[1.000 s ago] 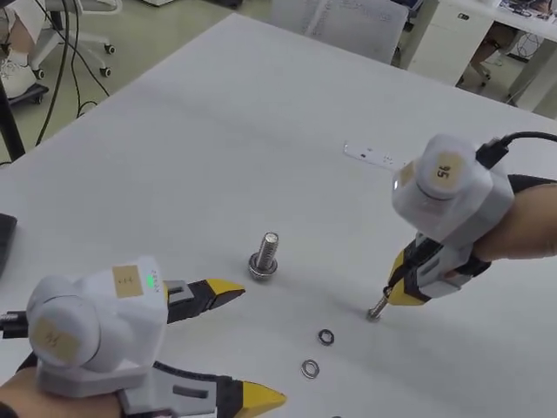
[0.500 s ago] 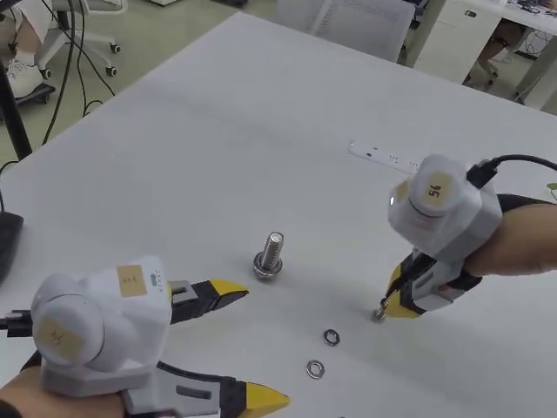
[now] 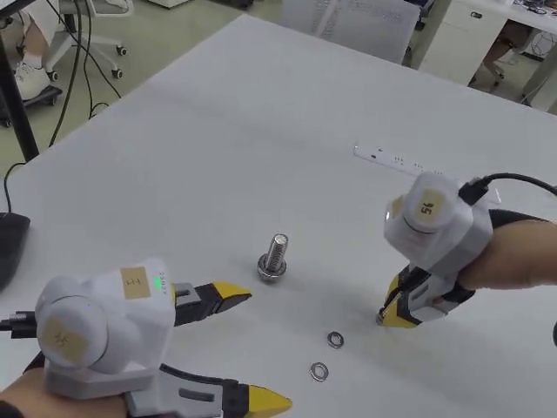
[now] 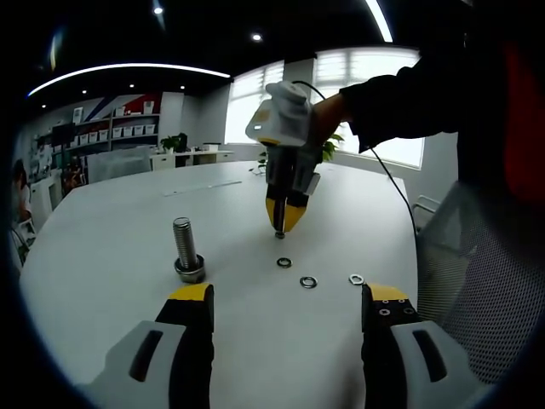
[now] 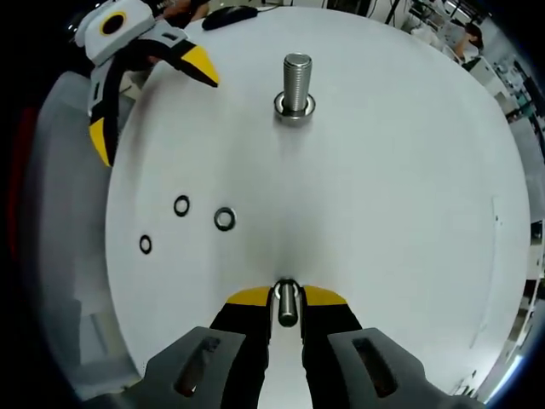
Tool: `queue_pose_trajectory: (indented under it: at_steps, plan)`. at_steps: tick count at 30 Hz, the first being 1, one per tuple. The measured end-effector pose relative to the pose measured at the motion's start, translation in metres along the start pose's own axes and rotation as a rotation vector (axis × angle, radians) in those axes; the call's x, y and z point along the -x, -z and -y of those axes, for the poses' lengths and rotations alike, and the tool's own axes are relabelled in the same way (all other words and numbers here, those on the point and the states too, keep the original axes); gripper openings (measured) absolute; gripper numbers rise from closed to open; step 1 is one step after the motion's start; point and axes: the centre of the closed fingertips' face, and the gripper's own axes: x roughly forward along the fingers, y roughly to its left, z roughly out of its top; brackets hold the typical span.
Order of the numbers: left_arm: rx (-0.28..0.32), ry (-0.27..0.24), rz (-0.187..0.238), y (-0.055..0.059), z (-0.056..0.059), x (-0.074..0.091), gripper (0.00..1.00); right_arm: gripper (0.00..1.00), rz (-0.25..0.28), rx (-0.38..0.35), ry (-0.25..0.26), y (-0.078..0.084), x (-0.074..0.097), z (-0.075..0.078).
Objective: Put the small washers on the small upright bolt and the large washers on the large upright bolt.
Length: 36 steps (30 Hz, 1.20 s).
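Risk first: the right hand-held gripper [image 5: 287, 296] is clamped on the small bolt [image 5: 288, 311], pinching its shank between the jaw tips, with the bolt's lower end down at the bench [image 3: 218, 131]. I cannot tell whether the head sits flat. If it does not, letting go probably tips the bolt, and it could roll into the loose washers [image 3: 335, 340] lying near that gripper, ahead and to its left. Thin shank, hard jaws — a slip or twist is also possible.

The left hand-held gripper [image 4: 289, 294] hangs empty with its jaws wide apart. The washers lie ahead of it, and the large bolt [image 3: 277, 255] stands upright ahead and left.

Against the frame one second back — the right gripper's body sits lower over the small bolt. The bolt's foot, the washers and the large bolt keep their places, and the left gripper is unchanged.
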Motion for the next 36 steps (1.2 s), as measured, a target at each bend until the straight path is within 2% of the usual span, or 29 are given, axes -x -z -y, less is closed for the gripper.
queue_pose_trajectory:
  at_steps: [16,20,27,36]
  plan:
    - [0.002,-0.007,0.001,-0.001,0.000,0.001,0.69,0.15,-0.003,0.014,0.009,0.000,-0.007,0.001]
    - [0.003,-0.007,-0.002,0.000,0.000,0.001,0.69,0.18,0.001,0.006,0.012,0.000,-0.007,0.003]
    - [0.004,-0.004,-0.004,0.000,0.000,0.001,0.69,0.22,0.002,-0.023,0.018,0.007,-0.006,0.006]
    - [0.002,0.000,-0.004,0.000,0.000,-0.001,0.69,0.22,0.001,-0.054,0.016,0.019,-0.004,0.002]
